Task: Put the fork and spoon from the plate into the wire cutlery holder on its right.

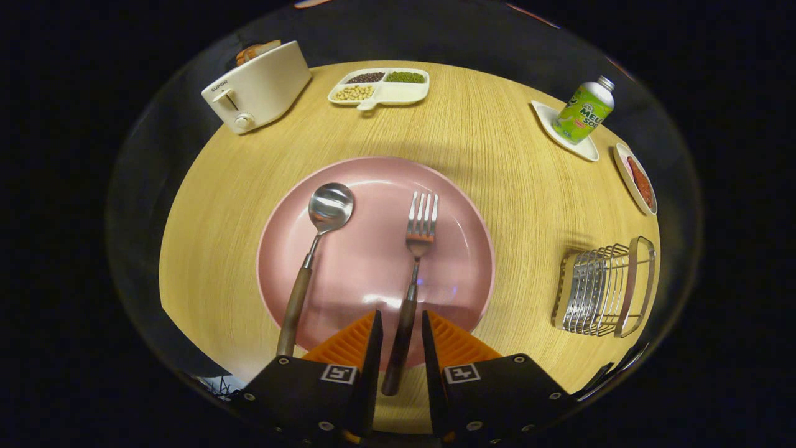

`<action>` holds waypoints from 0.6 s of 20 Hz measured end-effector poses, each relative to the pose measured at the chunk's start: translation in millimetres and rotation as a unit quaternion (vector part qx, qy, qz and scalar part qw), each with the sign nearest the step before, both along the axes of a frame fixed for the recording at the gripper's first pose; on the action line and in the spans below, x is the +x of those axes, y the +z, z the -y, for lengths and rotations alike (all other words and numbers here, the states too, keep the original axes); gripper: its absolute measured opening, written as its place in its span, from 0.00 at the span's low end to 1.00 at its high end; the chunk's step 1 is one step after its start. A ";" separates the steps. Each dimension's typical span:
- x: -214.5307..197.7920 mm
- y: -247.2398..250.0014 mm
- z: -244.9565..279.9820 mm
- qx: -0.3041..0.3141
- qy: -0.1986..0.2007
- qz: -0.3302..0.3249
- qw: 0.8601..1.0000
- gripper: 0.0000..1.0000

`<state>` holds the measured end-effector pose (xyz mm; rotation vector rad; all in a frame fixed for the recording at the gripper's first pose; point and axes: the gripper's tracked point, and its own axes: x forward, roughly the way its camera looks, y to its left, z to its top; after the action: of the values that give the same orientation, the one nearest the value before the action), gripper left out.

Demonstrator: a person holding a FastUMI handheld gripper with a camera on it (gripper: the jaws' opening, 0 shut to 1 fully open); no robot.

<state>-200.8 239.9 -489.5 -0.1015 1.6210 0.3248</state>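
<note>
Between the hand-held gripper point(401, 330) fingers: fork point(415, 261) handle, gaps either side, fingers apart, not clamping. Fork tines point to 12 o'clock on plate point(373, 180). Spoon point(314, 252) lies on plate at 11 o'clock from the fingers. Holder point(606, 287) sits on bench point(497, 137) at 2 o'clock, well apart from plate.

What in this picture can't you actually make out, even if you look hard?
- Whether the gripper fingers already press the fork handle lying between them: the gaps are too narrow to judge in the gripper view.
- The near rim of the pink plate: covered by the fingers.
- What sits in the toaster: mostly hidden by its body.
- The contents of the small dish beyond the wire cutlery holder: squeezed by the fisheye.
</note>
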 end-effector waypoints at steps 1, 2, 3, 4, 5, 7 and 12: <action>-1.9 -1.6 0.6 -0.004 -0.002 -0.004 1.000 0.29; -1.2 -4.2 1.8 -0.008 -0.004 -0.007 1.000 0.26; -3.7 -5.1 2.0 -0.010 -0.005 -0.013 1.000 0.20; -1.3 -6.0 2.5 -0.012 -0.009 -0.012 1.000 0.17; -0.4 -6.9 3.0 -0.013 -0.013 -0.008 1.000 0.13; 1.8 -4.1 3.8 -0.009 -0.021 -0.001 1.000 0.08; 17.1 28.2 5.1 0.022 -0.056 0.038 0.997 0.05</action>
<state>-183.7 234.8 -461.3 0.0110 1.5369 0.2679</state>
